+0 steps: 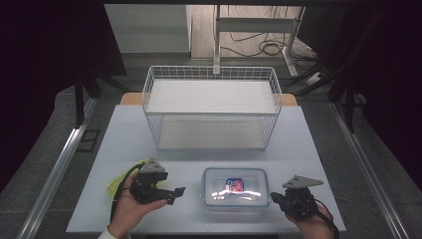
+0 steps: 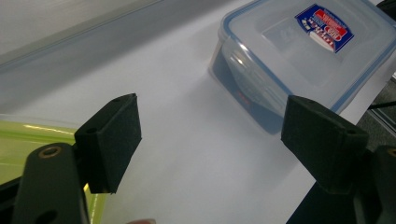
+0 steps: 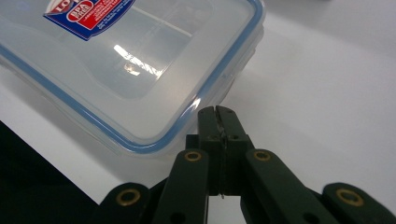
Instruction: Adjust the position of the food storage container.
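Observation:
A clear plastic food box [image 1: 234, 189] with a blue-rimmed lid and a red and blue sticker lies near the table's front edge. My left gripper [image 1: 174, 194] is held to its left, pointing at it, jaws wide apart with nothing between them. Through the left gripper view the food box [image 2: 299, 56] lies ahead, beyond the pads [image 2: 112, 140]. My right gripper [image 1: 275, 198] sits just right of the box, jaws shut together on nothing. In the right gripper view its closed tips [image 3: 216, 116] lie close by the box's corner [image 3: 205, 93]; whether they touch it I cannot tell.
A white wire basket [image 1: 211, 107] with a shelf stands at the back of the white table [image 1: 303, 149]. A yellow-green plastic sheet [image 1: 119, 181] lies under my left hand. Dark floor, metal rails and cables surround the table.

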`<move>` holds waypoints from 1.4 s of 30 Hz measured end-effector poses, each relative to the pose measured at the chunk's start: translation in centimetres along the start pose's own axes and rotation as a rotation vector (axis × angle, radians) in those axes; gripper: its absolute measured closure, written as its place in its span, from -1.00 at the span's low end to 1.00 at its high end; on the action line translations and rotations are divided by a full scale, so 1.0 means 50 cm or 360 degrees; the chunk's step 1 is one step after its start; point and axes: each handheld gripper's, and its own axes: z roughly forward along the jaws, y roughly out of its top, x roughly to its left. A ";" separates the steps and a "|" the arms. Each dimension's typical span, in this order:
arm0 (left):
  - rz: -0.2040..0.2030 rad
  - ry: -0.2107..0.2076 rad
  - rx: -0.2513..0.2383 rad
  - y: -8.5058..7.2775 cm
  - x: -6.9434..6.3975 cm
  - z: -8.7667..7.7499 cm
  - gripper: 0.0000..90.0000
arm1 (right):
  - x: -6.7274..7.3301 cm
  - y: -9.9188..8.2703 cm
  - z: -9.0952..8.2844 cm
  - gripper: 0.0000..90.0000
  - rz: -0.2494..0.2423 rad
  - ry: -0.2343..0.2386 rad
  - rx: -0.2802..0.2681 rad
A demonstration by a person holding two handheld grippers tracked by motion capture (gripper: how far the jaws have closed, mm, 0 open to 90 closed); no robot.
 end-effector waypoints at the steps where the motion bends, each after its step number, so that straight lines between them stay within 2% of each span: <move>1: -0.0003 0.0004 -0.0003 0.000 0.002 -0.001 -0.55 | 0.002 0.002 0.003 0.99 -0.0001 0.0001 -0.0012; 4: -0.0013 0.0008 -0.0007 -0.001 0.005 -0.003 -0.55 | 0.009 0.010 0.010 0.99 -0.0004 -0.0006 -0.0052; 18: -0.0033 0.0016 -0.0005 0.000 0.013 -0.005 -0.55 | 0.032 0.038 0.043 0.99 -0.0007 0.0027 -0.0074; 32: -0.0042 0.0019 -0.0014 0.000 0.018 -0.010 -0.55 | 0.065 0.071 0.083 0.99 -0.0058 0.0051 -0.0111; 42: -0.0048 0.0017 -0.0016 -0.002 0.021 -0.011 -0.55 | 0.056 0.067 0.084 0.98 -0.0040 0.0090 -0.0191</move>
